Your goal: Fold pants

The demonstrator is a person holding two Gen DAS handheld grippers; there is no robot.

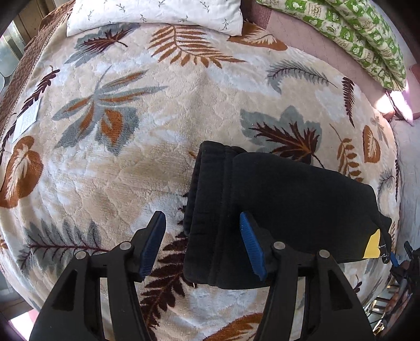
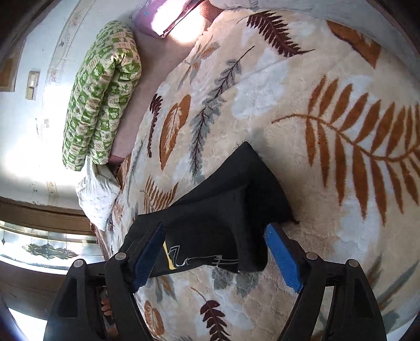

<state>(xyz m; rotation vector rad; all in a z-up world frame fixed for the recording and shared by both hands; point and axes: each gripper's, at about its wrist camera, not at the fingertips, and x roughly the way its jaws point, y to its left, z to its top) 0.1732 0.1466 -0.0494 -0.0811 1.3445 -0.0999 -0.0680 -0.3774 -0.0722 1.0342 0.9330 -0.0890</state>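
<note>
Black pants [image 1: 275, 204] lie folded into a compact stack on a cream blanket with a leaf pattern [image 1: 131, 162]. A yellow tag [image 1: 372, 245] shows at their right end. My left gripper [image 1: 202, 219] hovers open over the stack's left edge, its right finger above the cloth and its left finger above bare blanket. In the right wrist view, the pants [image 2: 223, 209] reach in between the wide-open fingers of my right gripper [image 2: 215, 227]. The cloth's edge drapes over the left fingertip [image 2: 151, 249], with the yellow tag [image 2: 168, 258] beside it. Neither gripper pinches the cloth.
A white pillow with small sprigs [image 1: 157, 13] lies at the head of the bed. A folded green patterned quilt [image 1: 354, 31] rests on a pink sheet [image 1: 309, 34] beside the blanket. A pale wall [image 2: 26, 147] and a dark wooden rail [image 2: 39, 212] border the bed.
</note>
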